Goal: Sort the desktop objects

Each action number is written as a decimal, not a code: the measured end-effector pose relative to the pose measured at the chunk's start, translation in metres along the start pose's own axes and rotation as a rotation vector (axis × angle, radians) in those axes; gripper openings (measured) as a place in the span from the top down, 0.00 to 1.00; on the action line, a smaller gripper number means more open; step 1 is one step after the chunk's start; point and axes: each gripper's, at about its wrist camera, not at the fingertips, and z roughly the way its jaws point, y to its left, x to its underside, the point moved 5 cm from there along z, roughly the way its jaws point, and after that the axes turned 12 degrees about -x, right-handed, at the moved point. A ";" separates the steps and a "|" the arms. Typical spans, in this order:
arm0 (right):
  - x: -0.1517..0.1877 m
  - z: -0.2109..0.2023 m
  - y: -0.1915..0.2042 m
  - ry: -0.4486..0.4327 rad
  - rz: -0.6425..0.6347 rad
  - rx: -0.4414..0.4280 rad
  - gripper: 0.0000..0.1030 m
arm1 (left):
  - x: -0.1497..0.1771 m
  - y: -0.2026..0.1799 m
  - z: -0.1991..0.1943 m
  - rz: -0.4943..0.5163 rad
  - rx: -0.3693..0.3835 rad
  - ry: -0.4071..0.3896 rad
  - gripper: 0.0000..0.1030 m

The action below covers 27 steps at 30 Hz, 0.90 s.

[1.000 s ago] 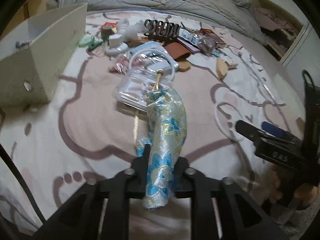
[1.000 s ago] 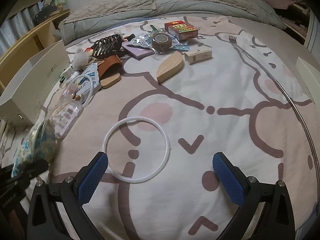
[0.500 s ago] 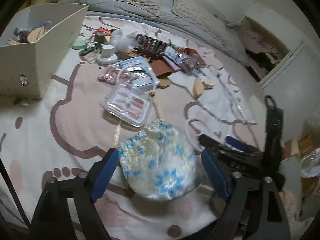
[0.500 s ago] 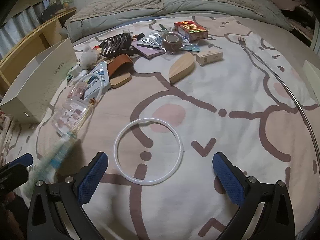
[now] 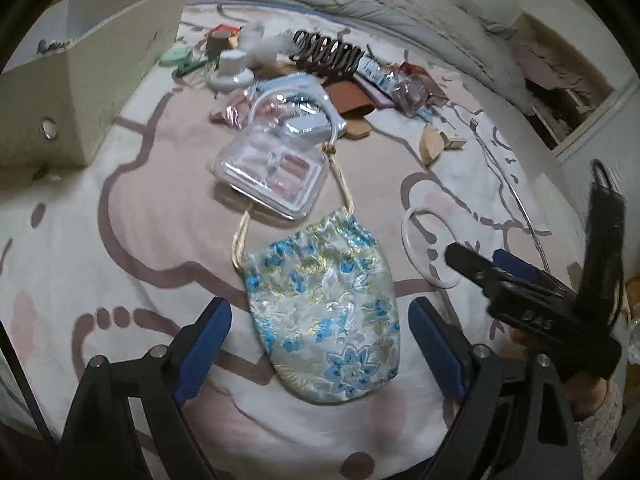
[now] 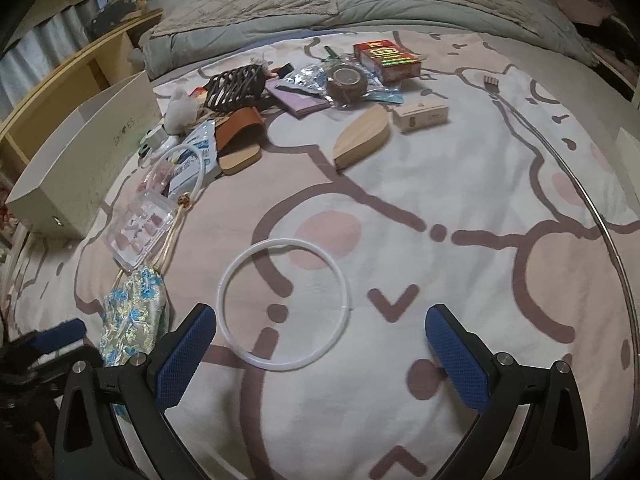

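Left gripper stands wide apart, its blue pads clear of the brocade pouch lying flat on the bedspread between them. Pouch cord runs up to a clear plastic case. Right gripper is likewise spread, empty, just short of a white ring.

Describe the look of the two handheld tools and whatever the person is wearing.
Both tools are black, angular frames with silver bolts at the joints and blue textured pads on the fingers. The left tool and right tool look alike. White lettering marks the right tool's body in the left view. A pale fuzzy sleeve shows at the wrist.
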 end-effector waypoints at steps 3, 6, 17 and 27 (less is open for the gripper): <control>0.000 -0.005 -0.008 -0.011 0.027 -0.003 0.00 | 0.001 -0.007 0.007 -0.022 0.007 0.029 0.12; 0.002 -0.004 -0.016 -0.014 0.054 -0.015 0.00 | 0.006 -0.019 0.016 0.004 -0.047 0.055 0.10; 0.006 0.001 -0.013 0.007 0.037 -0.037 0.00 | 0.014 -0.006 0.021 0.151 -0.316 -0.009 0.10; 0.000 0.012 0.007 0.032 -0.017 -0.053 0.00 | 0.018 0.051 0.014 0.054 -0.347 0.057 0.10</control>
